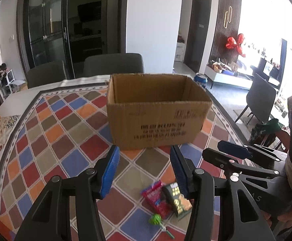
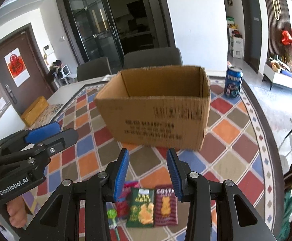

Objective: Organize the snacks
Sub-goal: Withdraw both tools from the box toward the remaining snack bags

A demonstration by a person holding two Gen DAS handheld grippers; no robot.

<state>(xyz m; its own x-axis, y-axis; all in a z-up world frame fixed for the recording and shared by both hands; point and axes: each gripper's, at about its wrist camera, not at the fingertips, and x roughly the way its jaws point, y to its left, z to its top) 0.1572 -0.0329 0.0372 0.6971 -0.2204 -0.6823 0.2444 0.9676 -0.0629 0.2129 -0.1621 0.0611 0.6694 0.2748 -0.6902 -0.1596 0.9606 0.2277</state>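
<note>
left gripper [image 1: 145, 168]: released, holding nothing | right gripper [image 2: 148, 170]: released, holding nothing | cardboard box [image 2: 158, 108]: mid-table, open-topped | snack packets [image 2: 152, 206]: near table edge

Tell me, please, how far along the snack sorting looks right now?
Done: nothing visible; what shows of the box interior looks empty. In hand: nothing; left gripper and right gripper are open above the table. Left: the red packet, green packet, maroon packet, lollipop, and maybe the can.
</note>
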